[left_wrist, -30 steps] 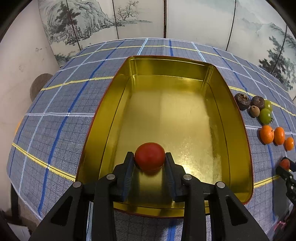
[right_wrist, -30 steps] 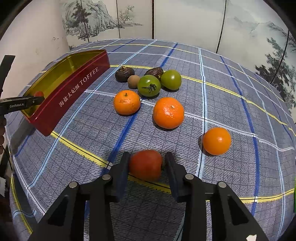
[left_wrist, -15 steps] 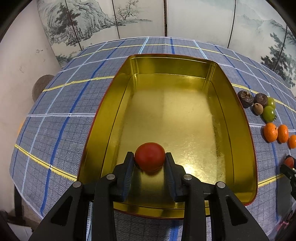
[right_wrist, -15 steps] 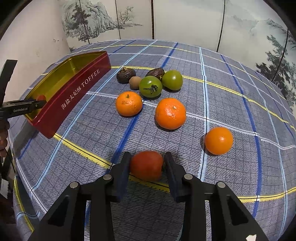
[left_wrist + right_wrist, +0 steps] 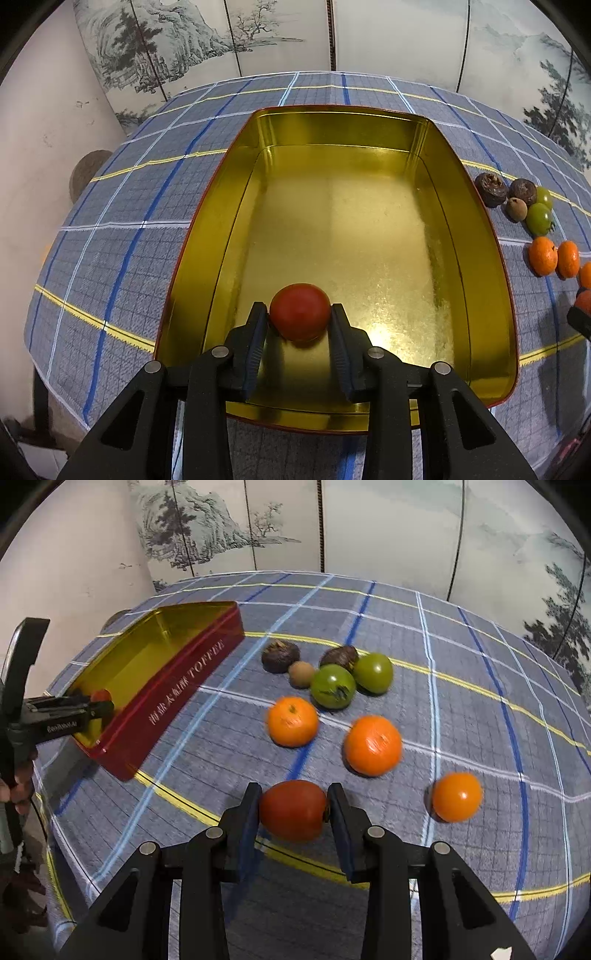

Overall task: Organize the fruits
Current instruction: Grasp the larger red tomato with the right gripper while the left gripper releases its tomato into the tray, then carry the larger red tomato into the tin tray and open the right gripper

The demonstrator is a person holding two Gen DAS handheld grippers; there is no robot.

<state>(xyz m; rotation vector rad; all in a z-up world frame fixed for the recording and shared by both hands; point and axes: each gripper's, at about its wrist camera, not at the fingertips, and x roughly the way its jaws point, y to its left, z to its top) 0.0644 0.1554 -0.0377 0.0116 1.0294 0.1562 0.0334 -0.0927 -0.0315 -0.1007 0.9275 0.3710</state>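
Two round red tomatoes are in your grip, one per hand. Your left hand-held gripper [image 5: 300, 314] is clamped on the first red tomato [image 5: 300, 311], held low over the near end of the gold-lined rectangular tin with red outer walls [image 5: 229, 192]. From the wrist view you cannot tell whether the fruit touches the floor or hangs just above it. That near end is a sensible spot, since it leaves the tin's whole far end free for what follows.

Your right hand-held gripper [image 5: 291, 808] is closed on the second red tomato [image 5: 292, 809], pinched across its sides, at or just above the blue checked cloth on the tabletop [image 5: 480, 709]; a lift looks like the next call.

The rest wait in loose groups by kind:
- three round orange mandarins [image 5: 373, 745] nearest you
- two green tomatoes [image 5: 333, 686] behind them, touching each other
- two dark wrinkled brown fruits [image 5: 280, 656] and a small tan one [image 5: 301, 673] at the back

Room to move: the tin lies to the left of the loose fruit, with a bare strip of cloth between. Its near wall stands just under your left fingers [image 5: 255, 332], so come out upward, not backward. For the right hand, the nearest mandarin sits just ahead and to the right of the jaws; rise straight before swinging left. The tin's walls should stop a released tomato from rolling off.
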